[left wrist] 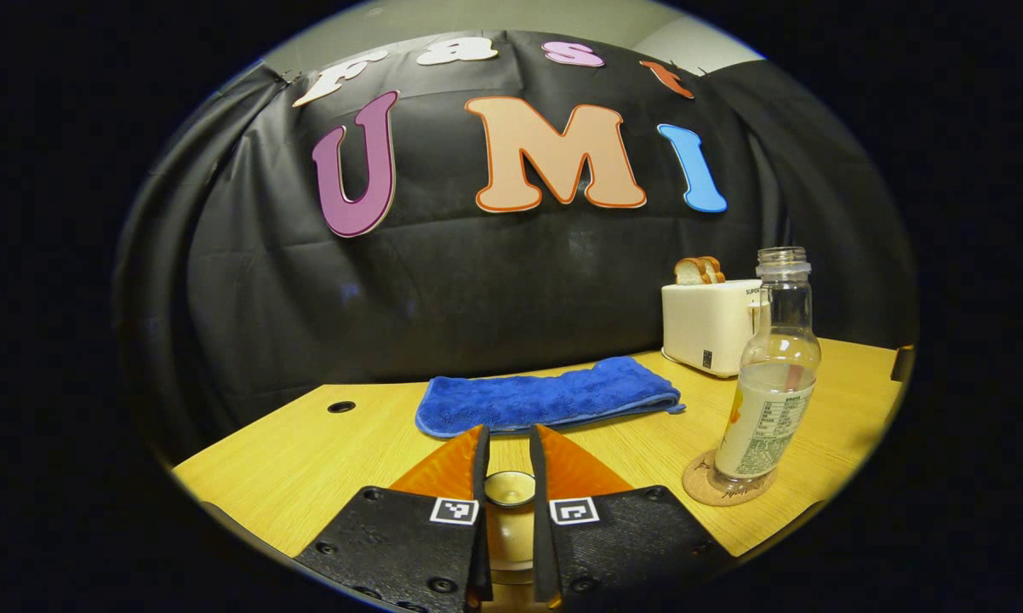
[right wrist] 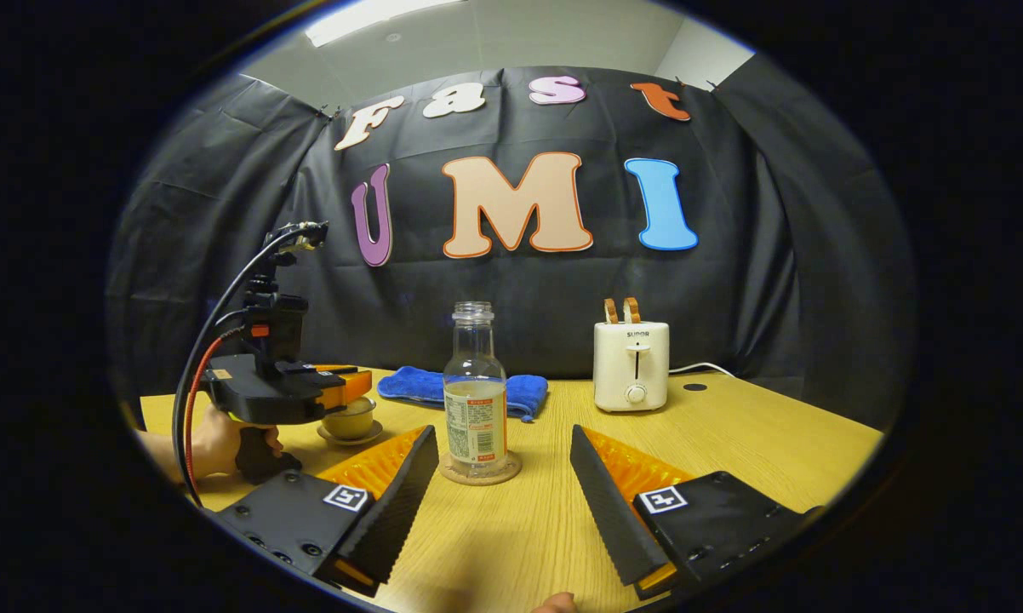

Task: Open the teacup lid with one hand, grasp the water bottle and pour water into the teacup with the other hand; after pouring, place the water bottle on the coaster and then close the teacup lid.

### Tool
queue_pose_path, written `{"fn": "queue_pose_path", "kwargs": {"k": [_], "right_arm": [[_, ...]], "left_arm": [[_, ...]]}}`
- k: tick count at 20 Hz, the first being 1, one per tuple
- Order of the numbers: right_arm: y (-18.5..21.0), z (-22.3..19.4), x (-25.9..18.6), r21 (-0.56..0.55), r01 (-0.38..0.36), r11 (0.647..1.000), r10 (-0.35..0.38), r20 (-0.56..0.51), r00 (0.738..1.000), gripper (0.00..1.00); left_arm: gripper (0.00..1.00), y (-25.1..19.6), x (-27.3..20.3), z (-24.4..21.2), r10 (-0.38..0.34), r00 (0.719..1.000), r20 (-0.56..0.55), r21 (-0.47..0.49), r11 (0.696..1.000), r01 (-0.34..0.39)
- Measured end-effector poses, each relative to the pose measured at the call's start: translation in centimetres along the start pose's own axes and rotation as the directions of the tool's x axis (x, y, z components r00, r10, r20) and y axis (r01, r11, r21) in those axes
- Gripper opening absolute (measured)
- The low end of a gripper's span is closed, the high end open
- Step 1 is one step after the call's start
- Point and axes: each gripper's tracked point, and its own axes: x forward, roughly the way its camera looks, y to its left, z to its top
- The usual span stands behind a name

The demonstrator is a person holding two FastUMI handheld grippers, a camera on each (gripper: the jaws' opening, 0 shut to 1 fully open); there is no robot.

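On the wooden table (right wrist: 733,434), with the water bottle (right wrist: 474,400) standing on its coaster (right wrist: 480,471) beyond the spread-open right gripper (right wrist: 503,477), the left gripper (left wrist: 509,489), fingers narrowed around the teacup lid (left wrist: 510,487), lowers it squarely onto the teacup (right wrist: 349,420) before letting go.

We are looking at a staged recording booth rather than a real kitchen: a black cloth wall (right wrist: 222,213) hangs behind a wooden bench (right wrist: 758,443) with a cable hole, under an office-style ceiling with a strip light (right wrist: 367,17). Household props sit on the bench: a toaster (right wrist: 631,366) holding bread, a folded blue towel (left wrist: 550,396), a teacup (right wrist: 350,419).
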Motion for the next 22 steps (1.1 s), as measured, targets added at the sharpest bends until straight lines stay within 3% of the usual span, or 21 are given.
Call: {"fn": "queue_pose_path", "kwargs": {"k": [6, 9, 12, 16, 17, 18, 22], "right_arm": [[0.1, 0.0, -0.1, 0.000, -0.004, 1.000, 0.004, 0.000, 1.000, 0.93], [-0.1, 0.0, -0.1, -0.001, -0.002, 1.000, 0.002, -0.001, 1.000, 0.93], [-0.2, 0.0, -0.1, -0.001, 0.001, 1.000, -0.001, 0.000, 1.000, 0.98], [-0.4, 0.0, -0.2, -0.001, 0.005, 1.000, -0.005, 0.000, 1.000, 0.98], [-0.4, 0.0, -0.2, -0.001, 0.006, 1.000, -0.006, 0.000, 1.000, 0.98], [-0.4, 0.0, -0.2, -0.001, 0.006, 1.000, -0.006, 0.000, 1.000, 0.98], [-0.4, 0.0, -0.2, -0.002, 0.007, 1.000, -0.007, 0.000, 1.000, 0.98]], "left_arm": [[0.27, 0.0, -0.4, 0.3, 0.002, 1.000, 0.019, -0.008, 1.000, -0.002], [0.24, 0.2, -0.6, 0.3, 0.006, 1.000, 0.022, -0.001, 1.000, -0.006], [0.46, 0.2, -0.9, 0.5, 0.011, 0.999, 0.034, 0.005, 1.000, -0.011], [0.92, 0.7, -1.9, 0.7, 0.024, 0.998, 0.051, 0.004, 1.000, -0.024], [0.99, 1.0, -2.4, 0.6, 0.032, 0.998, 0.052, -0.003, 0.999, -0.032], [0.95, 1.2, -2.8, 0.5, 0.039, 0.998, 0.050, -0.014, 0.999, -0.038], [0.96, 1.9, -5.7, 0.4, 0.051, 0.997, 0.059, -0.093, 0.995, -0.045]]}}
